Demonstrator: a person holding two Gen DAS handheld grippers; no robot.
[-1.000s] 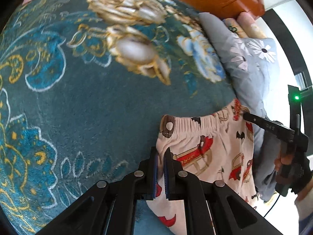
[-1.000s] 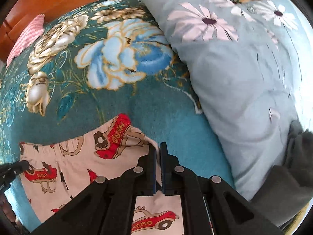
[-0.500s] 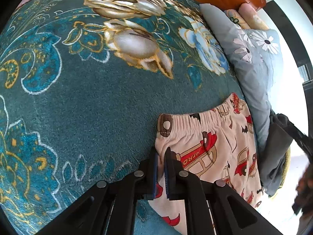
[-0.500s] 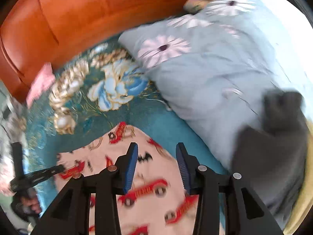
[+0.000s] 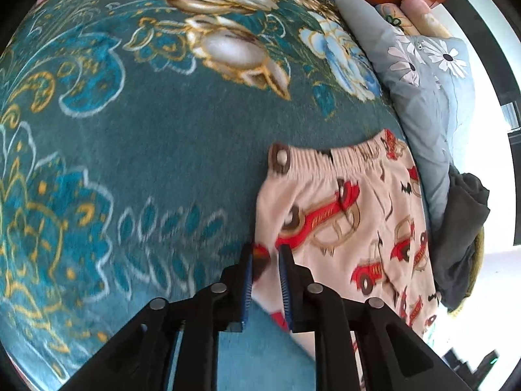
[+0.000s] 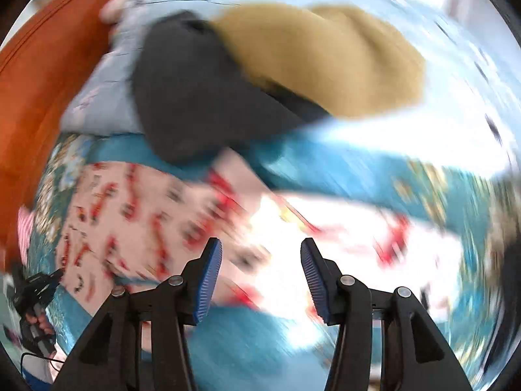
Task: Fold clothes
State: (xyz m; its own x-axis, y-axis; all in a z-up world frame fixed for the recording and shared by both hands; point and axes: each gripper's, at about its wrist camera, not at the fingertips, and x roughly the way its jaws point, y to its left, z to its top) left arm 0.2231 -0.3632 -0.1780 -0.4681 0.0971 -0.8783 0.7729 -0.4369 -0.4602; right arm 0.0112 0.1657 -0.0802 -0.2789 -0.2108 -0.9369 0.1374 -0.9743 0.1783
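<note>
Pyjama shorts [image 5: 351, 221] printed with red cars lay flat near the right edge of the teal floral blanket [image 5: 136, 150], waistband toward the headboard, beside a grey pillow [image 5: 423, 97]. Left gripper [image 5: 264, 257] had just been opening, its narrow gap straddling the shorts' edge. Right gripper [image 6: 260, 267] had just been opening wide above the shorts, holding nothing.

Pink car-print shorts [image 5: 351, 215] are laid flat on a teal floral blanket [image 5: 146, 150], elastic waistband toward the far side. The left gripper [image 5: 265, 254] is seen at the garment's near-left edge — its jaws have just been opening, a narrow gap now showing, with the fabric edge between the pads but not pinched. A grey flowered pillow [image 5: 423, 75] and a dark garment [image 5: 462, 228] are noted just beside the shorts at right.
</note>
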